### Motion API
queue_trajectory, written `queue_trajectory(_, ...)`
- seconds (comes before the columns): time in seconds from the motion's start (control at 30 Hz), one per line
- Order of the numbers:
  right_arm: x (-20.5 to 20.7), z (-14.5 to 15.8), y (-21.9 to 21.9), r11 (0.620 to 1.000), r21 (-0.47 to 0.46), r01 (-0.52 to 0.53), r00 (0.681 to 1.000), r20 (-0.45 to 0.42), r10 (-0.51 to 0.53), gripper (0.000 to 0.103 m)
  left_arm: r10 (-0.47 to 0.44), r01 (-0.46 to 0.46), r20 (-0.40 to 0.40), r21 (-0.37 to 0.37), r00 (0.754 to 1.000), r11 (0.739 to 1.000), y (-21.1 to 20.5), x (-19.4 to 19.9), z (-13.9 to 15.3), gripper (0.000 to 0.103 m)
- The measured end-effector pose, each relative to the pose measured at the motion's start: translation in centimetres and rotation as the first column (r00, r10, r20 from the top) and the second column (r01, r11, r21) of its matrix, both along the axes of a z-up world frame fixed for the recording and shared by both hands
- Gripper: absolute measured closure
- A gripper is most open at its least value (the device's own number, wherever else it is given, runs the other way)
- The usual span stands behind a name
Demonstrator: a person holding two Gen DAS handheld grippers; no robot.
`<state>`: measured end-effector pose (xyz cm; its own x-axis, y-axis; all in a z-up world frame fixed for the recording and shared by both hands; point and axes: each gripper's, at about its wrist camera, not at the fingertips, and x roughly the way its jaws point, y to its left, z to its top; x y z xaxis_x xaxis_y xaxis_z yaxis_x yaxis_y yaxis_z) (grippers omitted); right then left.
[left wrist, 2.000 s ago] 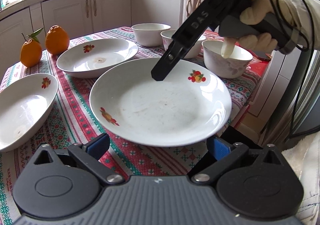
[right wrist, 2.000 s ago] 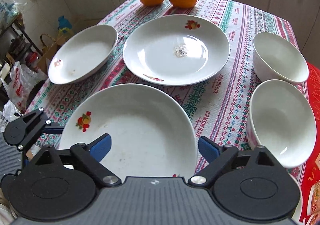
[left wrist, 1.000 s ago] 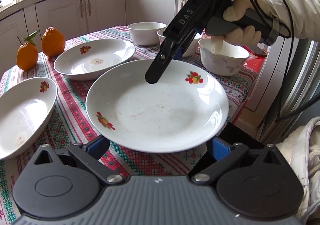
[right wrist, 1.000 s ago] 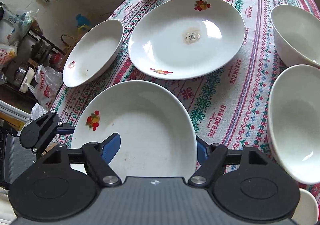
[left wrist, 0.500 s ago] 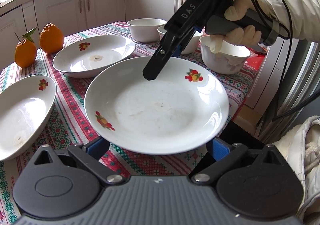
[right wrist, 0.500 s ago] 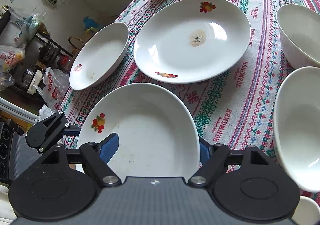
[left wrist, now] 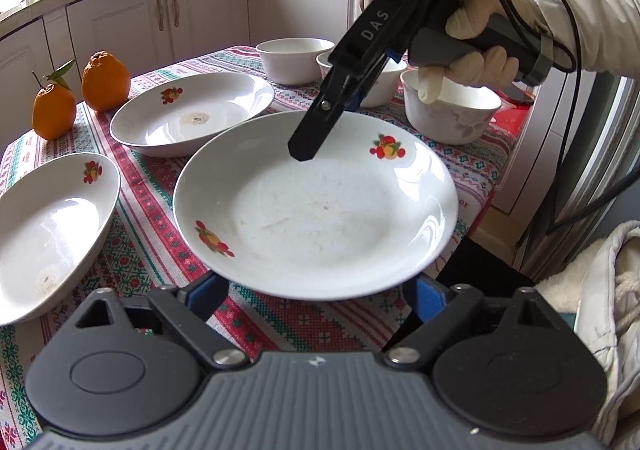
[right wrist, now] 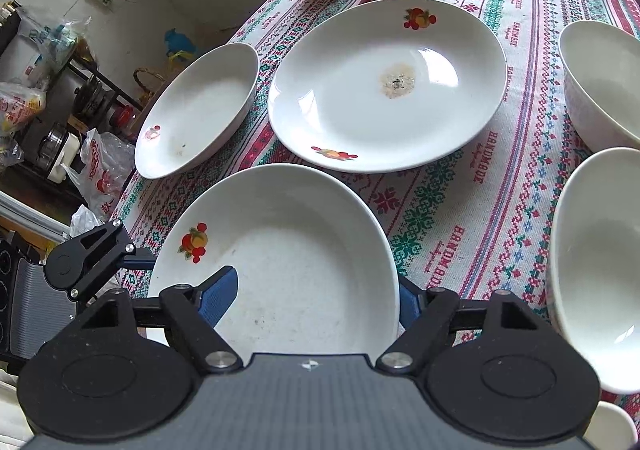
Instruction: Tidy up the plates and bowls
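Observation:
A white plate with fruit motifs (left wrist: 320, 209) is held off the patterned tablecloth near the table's corner. My right gripper (right wrist: 316, 290) is shut on its rim, one blue pad inside the plate (right wrist: 288, 250) and the other under the edge. It reaches down onto the far rim as the right gripper (left wrist: 308, 145). My left gripper (left wrist: 316, 288) sits at the opposite rim, its jaws closing, fingers spread below the plate and partly hidden. From the right wrist view the left gripper (right wrist: 92, 254) shows at the plate's left edge. Two more plates (left wrist: 192, 113) (left wrist: 48, 230) lie on the cloth.
Three white bowls (left wrist: 294, 57) (left wrist: 380, 85) (left wrist: 452, 113) stand at the far right of the table. Two oranges (left wrist: 106, 79) (left wrist: 53, 111) sit at the far left. The table edge (left wrist: 480, 205) runs just right of the held plate. Cabinets stand behind.
The right gripper's jaws have closed in on the plate's rim. The left gripper's fingers have drawn slightly nearer each other beneath the plate. Neither hand has shifted lately.

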<state>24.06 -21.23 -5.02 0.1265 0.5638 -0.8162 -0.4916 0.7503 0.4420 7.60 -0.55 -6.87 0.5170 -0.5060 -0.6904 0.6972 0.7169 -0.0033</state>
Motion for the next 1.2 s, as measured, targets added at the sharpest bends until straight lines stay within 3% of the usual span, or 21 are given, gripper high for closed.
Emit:
queue_trajectory(0.17, 0.0, -0.1, 0.1, 1.0, 0.0, -0.014, 1.0, 0.01, 0.014, 0.019, -0.011, 0.01, -0.01, -0.007, 1.0, 1.0, 0.1, 0.2, -0.3, 0.018)
queue_trajectory(0.67, -0.2, 1.1, -0.4, 0.999, 0.04, -0.012, 1.0, 0.028, 0.01, 0.019, 0.011, -0.011, -0.027, -0.007, 1.0, 1.0, 0.6, 0.4, 0.2, 0.018)
queue_trajectory(1.2, 0.9, 3.9, 3.7, 0.996, 0.041, -0.078, 0.993, 0.092, 0.074, 0.019, 0.083, -0.083, 0.001, -0.025, 0.997, 0.996, 4.2, 0.8, 2.9, 0.018)
